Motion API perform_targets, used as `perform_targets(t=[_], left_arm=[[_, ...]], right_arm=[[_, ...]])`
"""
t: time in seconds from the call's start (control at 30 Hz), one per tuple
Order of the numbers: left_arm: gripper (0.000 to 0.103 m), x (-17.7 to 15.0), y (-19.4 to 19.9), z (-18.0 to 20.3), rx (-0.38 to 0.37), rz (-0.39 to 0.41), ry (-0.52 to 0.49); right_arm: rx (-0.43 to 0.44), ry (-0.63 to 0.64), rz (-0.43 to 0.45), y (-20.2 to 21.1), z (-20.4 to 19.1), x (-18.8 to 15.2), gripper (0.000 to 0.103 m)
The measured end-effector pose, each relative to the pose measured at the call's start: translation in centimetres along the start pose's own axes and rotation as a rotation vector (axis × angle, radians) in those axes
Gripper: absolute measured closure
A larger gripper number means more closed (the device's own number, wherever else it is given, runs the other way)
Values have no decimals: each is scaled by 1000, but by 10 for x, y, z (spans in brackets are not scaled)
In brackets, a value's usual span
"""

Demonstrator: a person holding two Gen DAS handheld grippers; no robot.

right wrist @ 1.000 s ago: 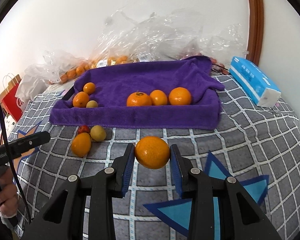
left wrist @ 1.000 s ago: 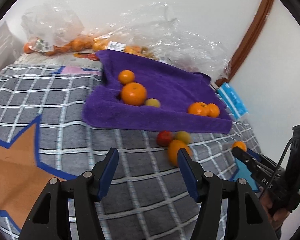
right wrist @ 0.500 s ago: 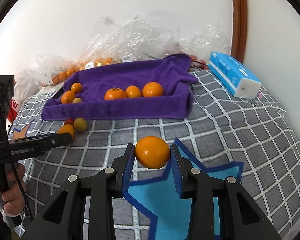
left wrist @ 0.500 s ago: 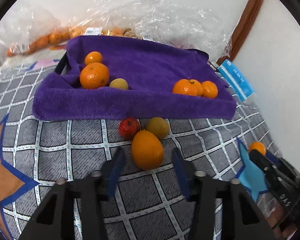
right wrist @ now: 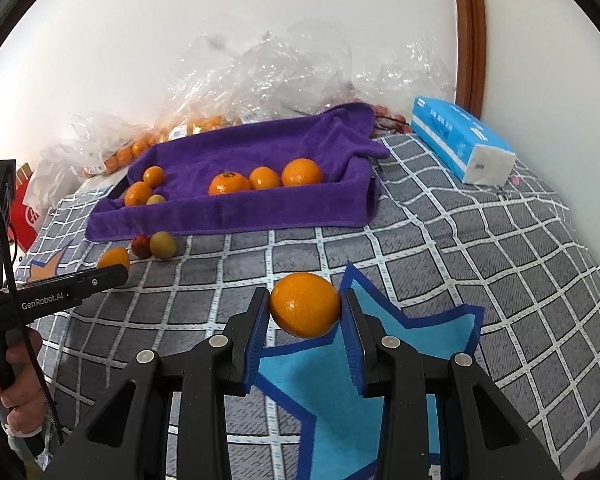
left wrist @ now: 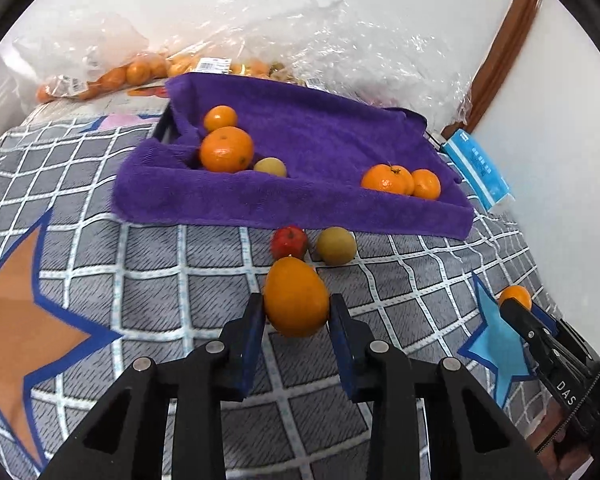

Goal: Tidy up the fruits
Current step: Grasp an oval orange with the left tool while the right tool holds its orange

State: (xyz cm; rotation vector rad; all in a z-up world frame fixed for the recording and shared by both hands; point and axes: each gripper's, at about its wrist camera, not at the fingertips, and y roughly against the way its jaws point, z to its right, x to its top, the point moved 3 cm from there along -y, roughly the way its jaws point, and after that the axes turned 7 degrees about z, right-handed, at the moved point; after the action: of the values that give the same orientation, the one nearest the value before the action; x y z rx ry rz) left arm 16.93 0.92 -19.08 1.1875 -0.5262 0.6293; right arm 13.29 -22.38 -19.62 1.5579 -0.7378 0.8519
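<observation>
Left gripper (left wrist: 296, 314), low and level, pinches a smooth egg-shaped orange fruit (left wrist: 296, 298); right gripper (right wrist: 305, 312) pinches a round, dimpled mandarin (right wrist: 305, 305).

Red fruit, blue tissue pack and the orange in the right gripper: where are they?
red fruit (left wrist: 289, 241), left wrist view, middle of its skin.
blue tissue pack (right wrist: 452, 136), right wrist view, its blue top face.
orange (right wrist: 305, 310), right wrist view, centre, between the right gripper (right wrist: 305, 312) fingers.

Left view: red fruit (left wrist: 289, 241) & yellow-green fruit (left wrist: 335, 245) sit centre frame, blocking straight path to purple towel tray (left wrist: 292, 216). Open blanket (left wrist: 160, 280) at lower left. Right view: blanket (right wrist: 480, 248) free centre-right; tissue pack (right wrist: 462, 145) upper right.
</observation>
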Motion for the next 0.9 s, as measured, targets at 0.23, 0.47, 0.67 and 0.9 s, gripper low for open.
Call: perform_targets(t=[0.23, 0.47, 0.67, 0.9], left_arm=[[72, -2, 25, -9, -11, 37, 33], [72, 1, 47, -14, -8, 75, 49], [72, 5, 59, -19, -1, 100, 57], [72, 10, 69, -28, 8, 126, 75]], right_arm=[[-9, 2, 26, 15, -10, 6, 67], [-25, -13, 39, 24, -16, 13, 68], [-31, -27, 49, 30, -18, 20, 68], [-37, -31, 66, 35, -19, 28, 68]])
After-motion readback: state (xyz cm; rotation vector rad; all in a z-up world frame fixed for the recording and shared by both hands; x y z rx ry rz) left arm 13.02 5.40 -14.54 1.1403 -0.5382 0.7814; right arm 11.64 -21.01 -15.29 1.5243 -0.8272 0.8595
